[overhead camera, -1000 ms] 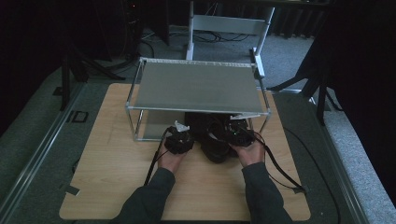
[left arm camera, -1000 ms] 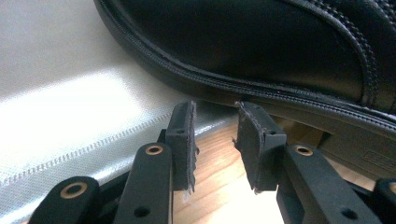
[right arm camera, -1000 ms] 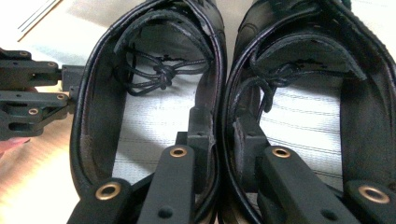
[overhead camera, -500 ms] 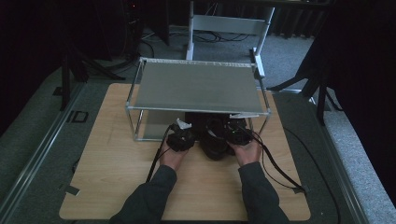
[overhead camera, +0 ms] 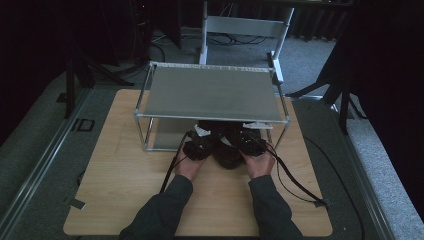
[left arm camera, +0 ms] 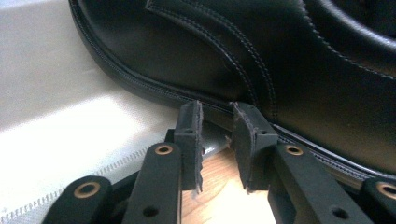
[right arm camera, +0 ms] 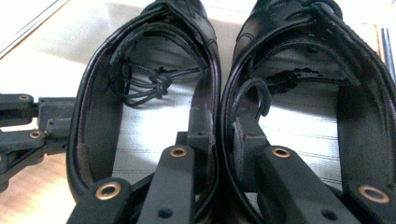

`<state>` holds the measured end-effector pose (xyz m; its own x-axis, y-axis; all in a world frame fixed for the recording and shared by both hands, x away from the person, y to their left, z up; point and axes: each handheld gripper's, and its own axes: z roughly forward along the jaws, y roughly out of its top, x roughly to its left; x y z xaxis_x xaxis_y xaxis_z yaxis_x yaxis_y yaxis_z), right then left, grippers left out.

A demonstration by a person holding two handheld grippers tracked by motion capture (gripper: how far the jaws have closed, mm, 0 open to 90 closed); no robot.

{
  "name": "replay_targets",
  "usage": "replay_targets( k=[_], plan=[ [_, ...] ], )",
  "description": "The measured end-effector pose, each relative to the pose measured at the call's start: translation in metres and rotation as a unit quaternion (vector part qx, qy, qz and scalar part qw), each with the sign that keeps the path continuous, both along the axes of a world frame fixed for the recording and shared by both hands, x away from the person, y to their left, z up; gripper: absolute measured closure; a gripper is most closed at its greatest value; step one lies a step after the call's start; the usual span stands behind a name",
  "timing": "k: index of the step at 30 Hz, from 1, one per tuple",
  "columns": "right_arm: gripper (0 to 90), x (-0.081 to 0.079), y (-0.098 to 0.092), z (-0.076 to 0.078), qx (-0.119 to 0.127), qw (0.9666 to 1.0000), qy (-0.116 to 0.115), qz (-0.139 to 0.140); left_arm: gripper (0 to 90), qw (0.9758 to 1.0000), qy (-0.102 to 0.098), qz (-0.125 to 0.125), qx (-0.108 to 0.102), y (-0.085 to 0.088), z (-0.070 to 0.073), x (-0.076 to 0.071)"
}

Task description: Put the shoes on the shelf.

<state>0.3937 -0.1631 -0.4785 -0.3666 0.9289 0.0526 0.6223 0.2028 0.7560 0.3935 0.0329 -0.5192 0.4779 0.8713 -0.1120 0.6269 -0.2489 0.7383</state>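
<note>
A pair of black leather shoes (overhead camera: 227,150) sits at the front of the metal rack (overhead camera: 210,92), toes under its shelf. My right gripper (right arm camera: 219,116) has one jaw inside the left shoe (right arm camera: 140,126) and the other inside the right shoe (right arm camera: 303,116). It is shut on their two adjoining walls. My left gripper (left arm camera: 217,109) lies beside the outer side of a shoe (left arm camera: 280,60), tips at the sole's edge. Its jaws have just been closing; a narrow gap stays between them with nothing in it. From above, the left gripper (overhead camera: 197,145) and right gripper (overhead camera: 250,142) flank the shoes.
The rack stands on a wooden table (overhead camera: 125,170), with a pale liner (left arm camera: 70,116) on its lower level under the shoes. Cables (overhead camera: 295,180) trail from the grippers across the table toward the front right. A chair frame (overhead camera: 245,25) stands behind the rack.
Both hands have edged slightly toward the rack and closer together, and the shoes sit a little further under the shelf.
</note>
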Motion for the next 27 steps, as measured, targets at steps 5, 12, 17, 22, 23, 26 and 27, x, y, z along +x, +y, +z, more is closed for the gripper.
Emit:
replay_targets(
  k=[5,12,17,22,23,26,27],
  plan=[
    [80.2,0.002,0.002,-0.002,0.008,0.9999,-0.009,-0.009,74.1,1.0,-0.002,0.006,0.003,-0.001,0.0,0.006],
    [80.2,0.003,0.008,-0.005,0.011,0.9994,-0.026,-0.02,76.1,0.9999,-0.003,0.016,-0.003,0.0,-0.005,0.015],
    [80.4,0.007,0.016,-0.006,0.001,0.999,-0.038,-0.025,77.1,0.9996,-0.002,0.026,-0.012,0.002,-0.01,0.02],
    [80.8,0.009,0.016,-0.007,0.011,0.9984,-0.045,-0.034,77.8,0.9996,-0.014,0.024,-0.002,0.002,-0.009,0.025],
    [80.8,0.01,0.017,-0.008,0.012,0.9982,-0.047,-0.036,77.7,0.9996,-0.016,0.024,0.0,0.002,-0.009,0.026],
    [81.0,0.011,0.018,-0.01,0.015,0.9974,-0.058,-0.042,78.1,0.9995,-0.017,0.025,0.0,0.002,-0.009,0.028],
    [81.0,0.011,0.018,-0.01,0.015,0.9974,-0.058,-0.042,78.1,0.9995,-0.017,0.028,-0.002,0.001,-0.009,0.029]
  ],
)
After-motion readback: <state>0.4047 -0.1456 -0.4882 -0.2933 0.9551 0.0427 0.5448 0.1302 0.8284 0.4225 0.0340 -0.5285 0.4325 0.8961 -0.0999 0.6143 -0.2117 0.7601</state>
